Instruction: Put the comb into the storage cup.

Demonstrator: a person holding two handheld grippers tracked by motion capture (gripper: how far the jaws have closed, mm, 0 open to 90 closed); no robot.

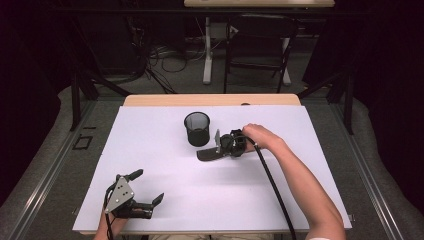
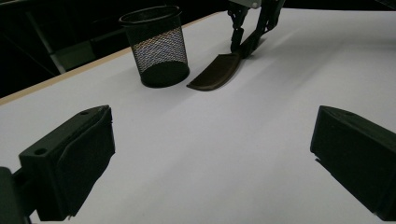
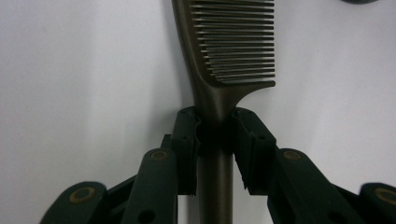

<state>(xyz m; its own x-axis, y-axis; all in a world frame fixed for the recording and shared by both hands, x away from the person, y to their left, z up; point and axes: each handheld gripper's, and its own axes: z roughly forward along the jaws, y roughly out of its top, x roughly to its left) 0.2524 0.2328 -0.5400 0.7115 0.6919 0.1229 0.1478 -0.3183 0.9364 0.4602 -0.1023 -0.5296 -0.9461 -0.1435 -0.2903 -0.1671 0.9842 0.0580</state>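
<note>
A dark brown comb (image 1: 207, 154) lies flat on the white board, just right of a black mesh pen cup (image 1: 197, 129). My right gripper (image 1: 216, 150) reaches in from the right, low over the board. In the right gripper view its pads (image 3: 187, 140) sit against both sides of the comb's handle (image 3: 215, 100), right below the teeth, so my right gripper (image 3: 216, 123) is shut on it. The left gripper (image 1: 148, 186) rests at the near left corner, jaws wide open with nothing between them. Its own view looks across the board at the cup (image 2: 158, 46), the comb (image 2: 217, 72) and the right gripper (image 2: 245, 42).
The white board (image 1: 250, 190) covers a wooden table whose far edge (image 1: 210, 100) shows behind it. Beyond the table stand a dark chair (image 1: 260, 45) and a white desk leg (image 1: 207, 50) with cables on the floor. A black cable (image 1: 272, 185) trails along the right forearm.
</note>
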